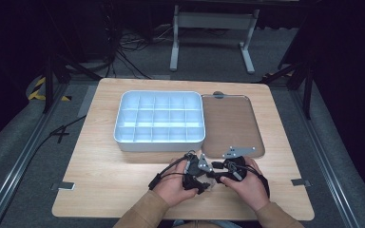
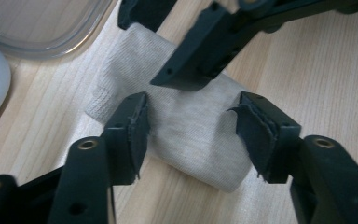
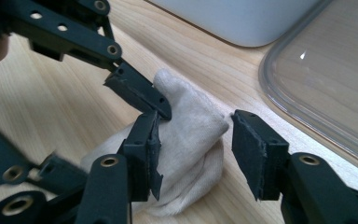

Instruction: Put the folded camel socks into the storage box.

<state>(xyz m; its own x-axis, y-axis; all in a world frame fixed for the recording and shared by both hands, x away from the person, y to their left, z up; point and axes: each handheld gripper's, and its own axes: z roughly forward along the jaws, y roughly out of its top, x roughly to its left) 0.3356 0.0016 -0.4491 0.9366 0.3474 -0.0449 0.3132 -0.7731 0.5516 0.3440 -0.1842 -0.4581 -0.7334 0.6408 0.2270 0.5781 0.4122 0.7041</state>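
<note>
Two grippers, left (image 2: 189, 135) and right (image 3: 193, 151), stand with jaws parted around a folded beige sock (image 2: 186, 121) lying on the tabletop (image 1: 104, 175), near the clear lid (image 1: 230, 124); neither grips it. Step looks like release after folding. Next likely: re-grasp and carry to the compartment tray (image 1: 159, 143).

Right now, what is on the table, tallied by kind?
White divided box: 1
Clear lid: 1
Beige folded cloth: 1
Handheld grippers: 2, left and right, both open beside the cloth
Total: 5
</note>
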